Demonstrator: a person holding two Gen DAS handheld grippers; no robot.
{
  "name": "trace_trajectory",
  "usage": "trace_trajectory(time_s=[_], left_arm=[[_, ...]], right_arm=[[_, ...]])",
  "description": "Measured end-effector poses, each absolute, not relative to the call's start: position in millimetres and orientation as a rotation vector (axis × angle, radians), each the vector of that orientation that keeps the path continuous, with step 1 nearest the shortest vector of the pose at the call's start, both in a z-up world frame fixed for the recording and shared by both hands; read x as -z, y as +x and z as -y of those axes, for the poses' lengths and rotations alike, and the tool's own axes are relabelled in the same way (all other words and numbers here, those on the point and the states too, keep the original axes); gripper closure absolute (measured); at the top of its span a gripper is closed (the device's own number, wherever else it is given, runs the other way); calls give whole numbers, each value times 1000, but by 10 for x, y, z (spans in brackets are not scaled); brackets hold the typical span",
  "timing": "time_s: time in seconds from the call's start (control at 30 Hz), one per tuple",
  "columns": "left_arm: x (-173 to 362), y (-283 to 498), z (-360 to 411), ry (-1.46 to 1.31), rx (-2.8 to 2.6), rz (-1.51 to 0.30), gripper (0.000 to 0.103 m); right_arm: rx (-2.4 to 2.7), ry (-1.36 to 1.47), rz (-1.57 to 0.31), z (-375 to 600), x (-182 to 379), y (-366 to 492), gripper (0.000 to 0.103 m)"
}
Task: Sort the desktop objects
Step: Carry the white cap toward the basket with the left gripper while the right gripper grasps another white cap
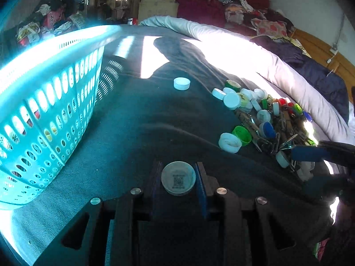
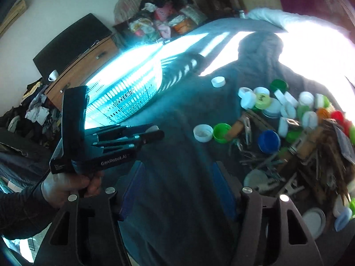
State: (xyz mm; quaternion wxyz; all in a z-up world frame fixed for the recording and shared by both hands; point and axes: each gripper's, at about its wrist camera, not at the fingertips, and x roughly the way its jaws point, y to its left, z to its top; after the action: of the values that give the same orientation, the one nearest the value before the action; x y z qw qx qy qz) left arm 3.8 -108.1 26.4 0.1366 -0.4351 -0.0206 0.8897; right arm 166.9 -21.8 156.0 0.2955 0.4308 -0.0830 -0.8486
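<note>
The left claw [image 1: 178, 180] is clenched on a pale bottle cap [image 1: 178, 180], just above the dark blanket [image 1: 137, 133], near the turquoise basket [image 1: 48, 102]. The right claw [image 2: 177, 190] is released and holds nothing, beside the pile of caps and clothespins [image 2: 288, 128].

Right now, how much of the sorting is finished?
Early, it seems. Some items show through the teal basket slots. The left gripper is shut on a white bottle cap. The right gripper is open and empty. A pile of caps and clothespins and one stray white cap remain.
</note>
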Motion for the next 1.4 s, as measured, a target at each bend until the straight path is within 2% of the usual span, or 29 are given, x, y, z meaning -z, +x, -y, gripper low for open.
trace_trajectory(time_s=[0.23,0.43,0.47,0.5,0.57,0.77,1.13,1.4], left_arm=[[-249,26,1123,-1252,-2574,88,73],[-207,39,1117,-1242,-2582,85,73],[-208,41,1114,-1242,-2583,84,73],[-210,46,1110,-1241,-2585,78,73],[-228,69,1097,-1239,-2595,59,73],[-452,189,1122,-1186,-2642,52,73],[-1572,330,1221,-923,-2811,14,73],[-2048,345,1475,-838,-2921,-16,73]], right_arm=[[2242,1289,163,468,-1202,1163,43],[2331,1287,126,431,-1103,999,49],[2333,1281,95,469,-1108,1003,57],[2326,1275,61,510,-1114,1019,74],[2334,1261,7,538,-1139,1082,75],[2380,1184,78,386,-1464,1256,75],[2494,998,111,174,-2321,1536,75],[2523,895,87,273,-2805,1490,75]])
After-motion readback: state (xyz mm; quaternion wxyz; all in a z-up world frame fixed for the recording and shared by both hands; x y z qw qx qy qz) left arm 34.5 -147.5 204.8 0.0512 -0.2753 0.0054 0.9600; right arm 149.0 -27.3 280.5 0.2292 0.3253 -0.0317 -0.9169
